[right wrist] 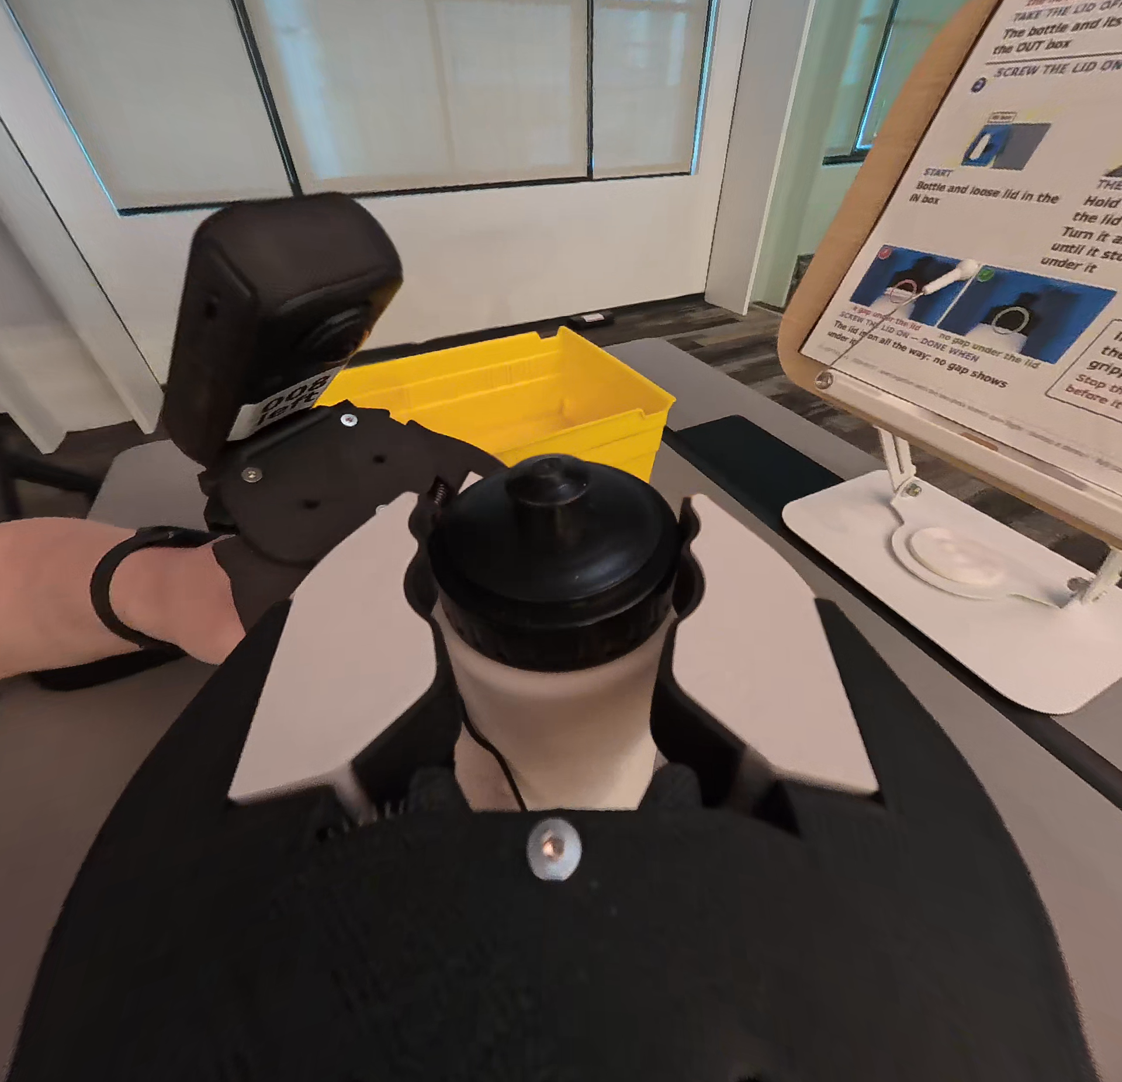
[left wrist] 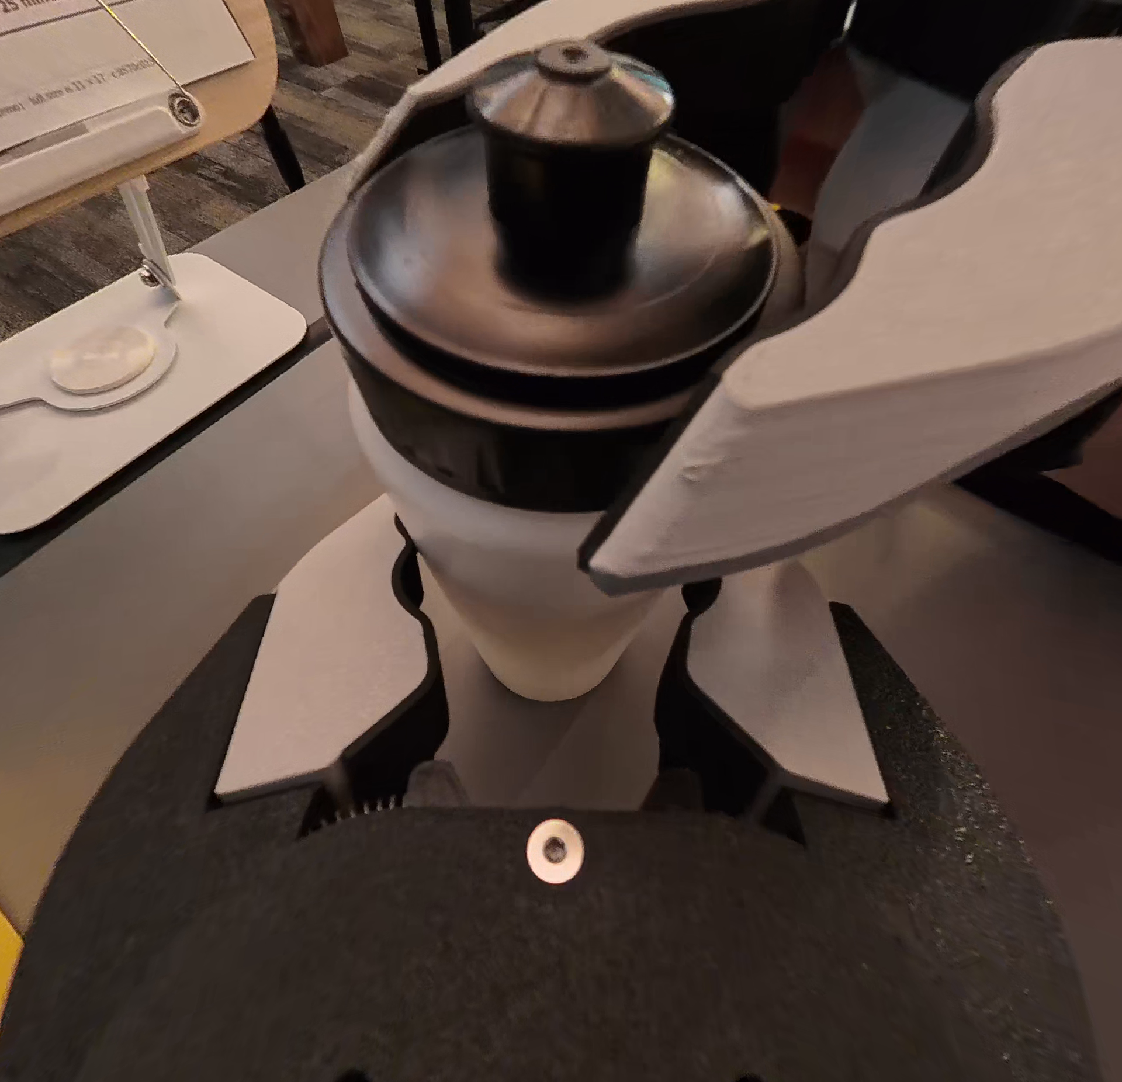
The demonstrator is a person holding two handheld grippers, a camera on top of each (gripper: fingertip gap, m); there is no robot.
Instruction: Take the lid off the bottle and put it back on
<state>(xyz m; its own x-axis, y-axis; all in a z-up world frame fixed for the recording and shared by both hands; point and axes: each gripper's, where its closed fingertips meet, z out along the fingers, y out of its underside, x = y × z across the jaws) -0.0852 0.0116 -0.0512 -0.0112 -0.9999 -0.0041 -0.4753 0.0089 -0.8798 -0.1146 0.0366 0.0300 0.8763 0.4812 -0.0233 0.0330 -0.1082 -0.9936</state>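
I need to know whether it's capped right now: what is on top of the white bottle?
A black lid with a pull spout sits on the white bottle, the right gripper closed around it. The bottle's mouth and the threads are covered by the lid.

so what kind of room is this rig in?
Probably an office set up as a data-collection station: grey desk, instruction sheet on a tilted stand, yellow bin, frosted glass partition, carpet-tile floor.
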